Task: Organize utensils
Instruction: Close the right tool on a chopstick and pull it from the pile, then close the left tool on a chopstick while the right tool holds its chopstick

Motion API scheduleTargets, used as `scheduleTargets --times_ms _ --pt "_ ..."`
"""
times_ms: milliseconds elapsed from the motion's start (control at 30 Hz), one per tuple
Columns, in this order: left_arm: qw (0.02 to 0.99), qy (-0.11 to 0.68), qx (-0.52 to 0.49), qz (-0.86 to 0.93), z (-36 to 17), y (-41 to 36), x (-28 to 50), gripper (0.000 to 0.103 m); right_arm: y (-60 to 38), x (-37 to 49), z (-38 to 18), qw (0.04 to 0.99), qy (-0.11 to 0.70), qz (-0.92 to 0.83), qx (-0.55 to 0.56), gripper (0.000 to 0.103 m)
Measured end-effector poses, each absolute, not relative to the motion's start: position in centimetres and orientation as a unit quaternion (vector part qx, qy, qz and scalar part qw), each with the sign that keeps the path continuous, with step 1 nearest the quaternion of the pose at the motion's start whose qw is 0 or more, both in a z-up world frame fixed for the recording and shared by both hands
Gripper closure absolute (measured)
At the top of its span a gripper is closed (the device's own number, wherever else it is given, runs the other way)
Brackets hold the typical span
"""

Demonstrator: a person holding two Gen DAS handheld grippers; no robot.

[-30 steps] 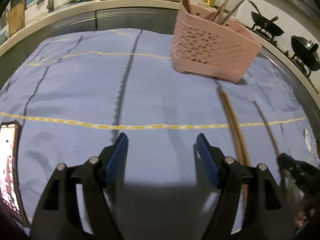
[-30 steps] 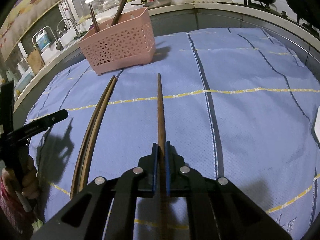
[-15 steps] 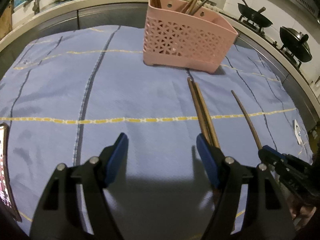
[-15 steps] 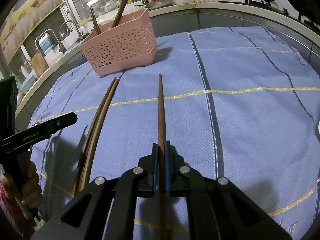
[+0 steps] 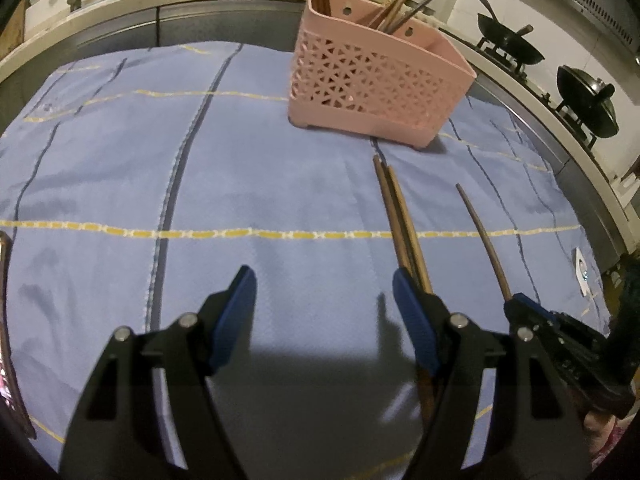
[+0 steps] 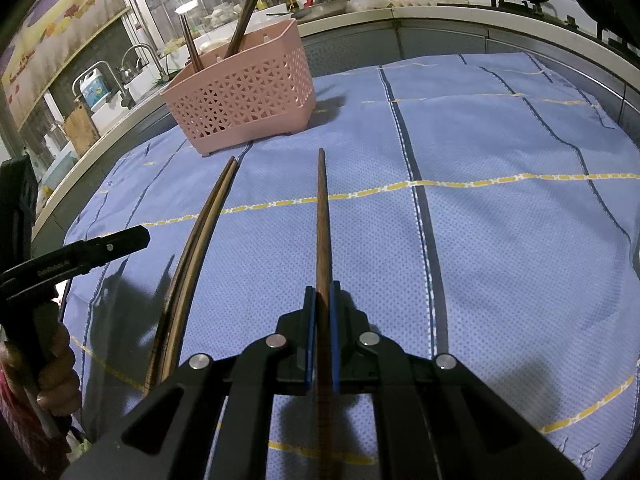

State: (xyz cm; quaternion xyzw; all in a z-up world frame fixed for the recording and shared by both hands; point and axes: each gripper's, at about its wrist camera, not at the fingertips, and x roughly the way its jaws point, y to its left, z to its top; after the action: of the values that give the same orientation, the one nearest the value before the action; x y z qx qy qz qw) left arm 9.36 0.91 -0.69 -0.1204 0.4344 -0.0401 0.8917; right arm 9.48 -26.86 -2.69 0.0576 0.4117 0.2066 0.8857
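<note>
A pink perforated utensil basket (image 5: 372, 80) stands at the back of the blue cloth, with several chopsticks upright in it; it also shows in the right wrist view (image 6: 244, 100). My right gripper (image 6: 321, 300) is shut on a single brown chopstick (image 6: 322, 216) that points toward the basket; it also shows in the left wrist view (image 5: 486, 240). A pair of chopsticks (image 5: 400, 220) lies on the cloth, also seen in the right wrist view (image 6: 200, 248). My left gripper (image 5: 324, 284) is open and empty, its right finger over the pair's near end.
A blue striped cloth (image 5: 240, 184) covers the counter. Two black woks (image 5: 586, 104) sit on the stove at the right. A sink with taps (image 6: 120, 76) lies behind the basket. A phone edge (image 5: 4, 320) lies at the far left.
The left gripper has moved rightward and nearer the pair of chopsticks. The right gripper keeps hold of the single chopstick and has lifted slightly.
</note>
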Motion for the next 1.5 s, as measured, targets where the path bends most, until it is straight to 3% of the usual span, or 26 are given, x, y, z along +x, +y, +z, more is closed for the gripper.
scheduleTargets --times_ms 367,567,1167,1500 --pt "0.895 0.437 -0.058 -0.064 -0.9 -3.0 9.1 0.035 -27.2 9.4 -2.8 0.884 0.411 0.212 0.066 0.096" --pt "0.896 0.441 -0.008 -0.042 -1.9 -4.5 9.2 0.04 -27.3 9.4 -2.8 0.884 0.41 0.213 0.07 0.096" --pt "0.902 0.431 0.03 -0.012 -2.3 -5.9 8.9 0.04 -27.3 9.2 -2.8 0.885 0.409 0.211 0.071 0.096" --pt "0.906 0.423 0.011 0.001 -2.2 -2.3 8.2 0.054 -27.3 9.1 -2.8 0.884 0.41 0.211 0.072 0.096"
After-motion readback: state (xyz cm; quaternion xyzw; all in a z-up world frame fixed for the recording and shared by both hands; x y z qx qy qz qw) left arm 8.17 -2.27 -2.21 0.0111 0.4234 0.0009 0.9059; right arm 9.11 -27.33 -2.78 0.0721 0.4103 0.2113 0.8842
